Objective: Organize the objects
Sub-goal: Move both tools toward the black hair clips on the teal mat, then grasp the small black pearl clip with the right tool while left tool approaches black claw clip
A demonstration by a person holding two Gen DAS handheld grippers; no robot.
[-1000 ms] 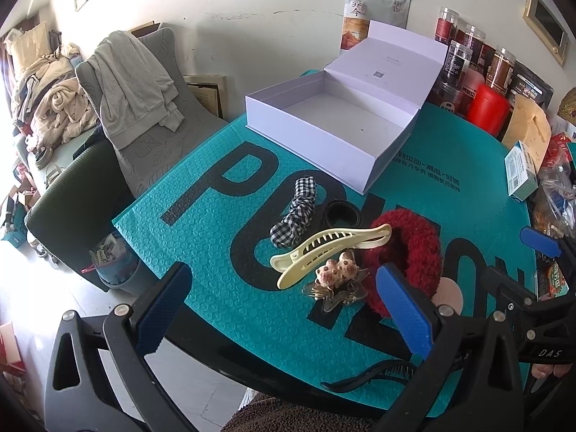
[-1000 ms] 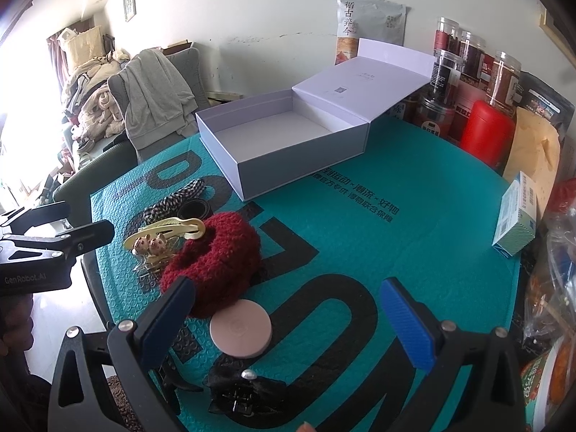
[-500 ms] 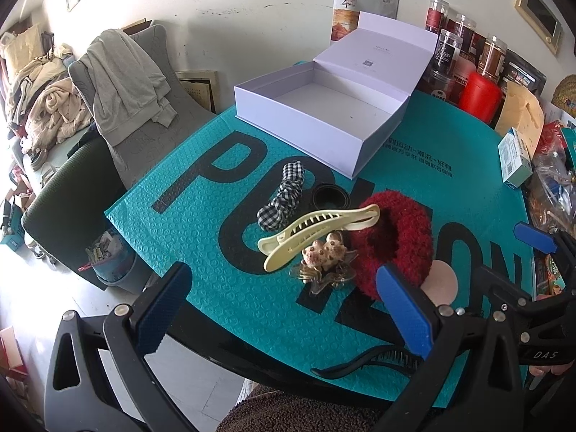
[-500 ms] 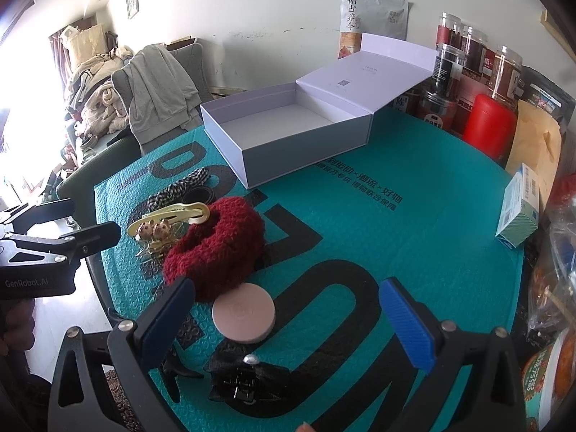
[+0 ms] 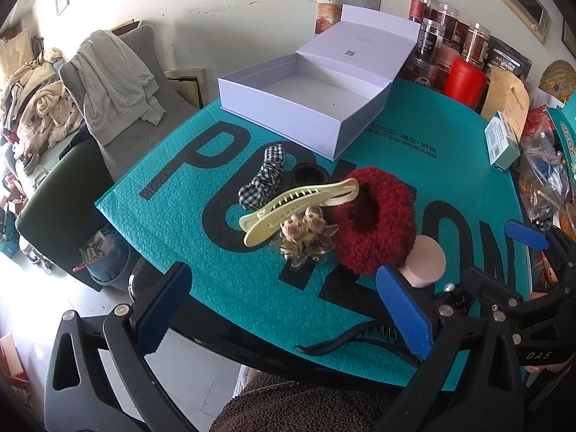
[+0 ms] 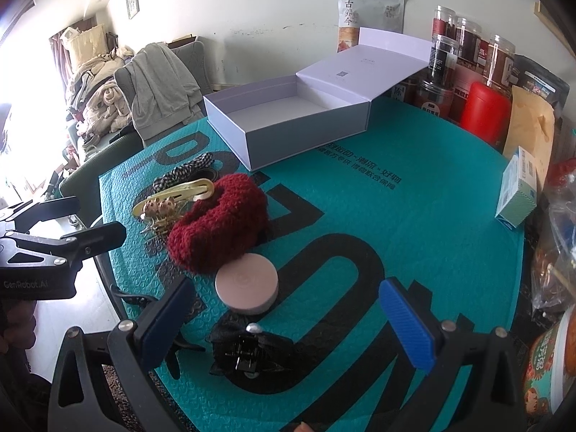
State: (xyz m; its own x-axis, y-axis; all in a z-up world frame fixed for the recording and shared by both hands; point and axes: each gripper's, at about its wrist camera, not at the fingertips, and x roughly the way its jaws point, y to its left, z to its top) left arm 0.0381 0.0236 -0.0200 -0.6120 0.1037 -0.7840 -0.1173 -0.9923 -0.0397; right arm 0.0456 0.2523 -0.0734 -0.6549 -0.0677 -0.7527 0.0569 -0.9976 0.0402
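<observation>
In the left wrist view, the left gripper (image 5: 284, 306) hangs over the near edge of the bench (image 5: 172, 187), which is covered by a teal mat with big black letters, and its two blue fingers stand wide apart with nothing between them. Ahead of it lies a small pile of hair things: a cream hair clip (image 5: 298, 208) rests on top, touching a red fluffy scrunchie (image 5: 378, 219) on its right side, and a small gold clip with brown bears (image 5: 304, 237) lies just under the cream one. A checked scrunchie (image 5: 264, 180) and a black ring (image 5: 310, 177) lie a little further, near the white box (image 5: 306, 104), which stands open with its lid leaning back and is empty inside. A pink round case (image 5: 426, 261) sits just beside the red scrunchie, partly hidden behind the right finger, and a black comb clip (image 5: 360, 338) lies at the near edge. The right gripper (image 5: 525, 237) shows at the right border. In the right wrist view, the right gripper (image 6: 288, 324) is also spread open and empty, above the pink round case (image 6: 246, 282) and a black bow clip (image 6: 248, 352). The red scrunchie (image 6: 219, 226) touches the case, and the white box (image 6: 288, 122) is well apart behind. The left gripper (image 6: 72, 226) enters from the left side, and from this side I cannot tell its opening.
</observation>
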